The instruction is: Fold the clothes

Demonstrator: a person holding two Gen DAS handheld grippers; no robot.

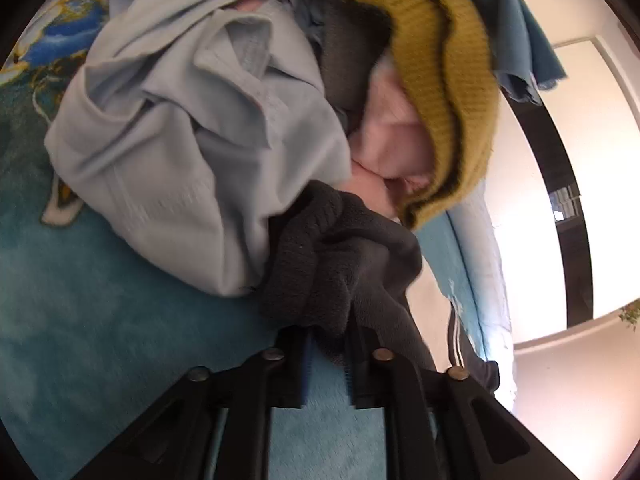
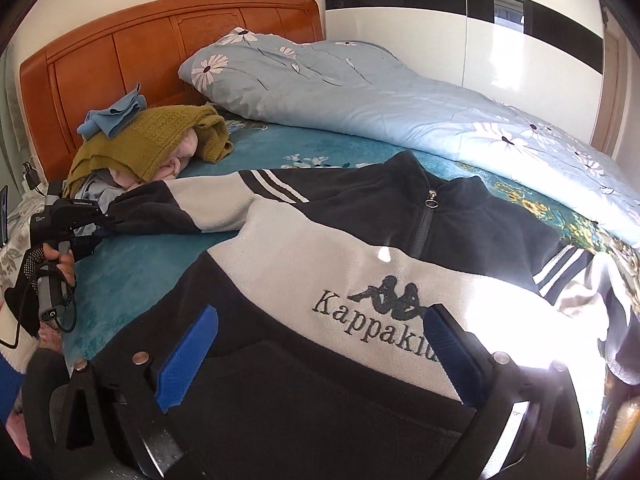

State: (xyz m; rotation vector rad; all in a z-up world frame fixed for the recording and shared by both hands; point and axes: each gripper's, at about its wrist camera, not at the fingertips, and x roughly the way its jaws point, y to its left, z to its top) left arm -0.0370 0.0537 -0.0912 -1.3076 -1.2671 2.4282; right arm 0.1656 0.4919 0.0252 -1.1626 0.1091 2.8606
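Observation:
A black and white fleece jacket point(image 2: 320, 264) with a zip collar and a chest logo lies front up on the teal bed cover point(image 2: 132, 264). Its left sleeve point(image 2: 192, 208) stretches toward the pile of clothes. My left gripper point(image 1: 326, 344) is shut on that sleeve's dark grey cuff point(image 1: 316, 264). In the right wrist view the left gripper point(image 2: 94, 216) shows at the left edge, held by a gloved hand point(image 2: 48, 268). Just above the jacket's lower body my right gripper point(image 2: 320, 348) is open, and its blue pads point(image 2: 188, 360) straddle the fabric without touching it.
A pile of clothes sits by the wooden headboard point(image 2: 120, 48): a mustard knit point(image 2: 148, 140), a light blue garment point(image 1: 180, 140), a pink piece point(image 1: 396, 140) and a blue cloth point(image 2: 112, 116). A floral light blue duvet point(image 2: 400, 96) fills the bed's far side. A wardrobe point(image 2: 520, 40) stands behind.

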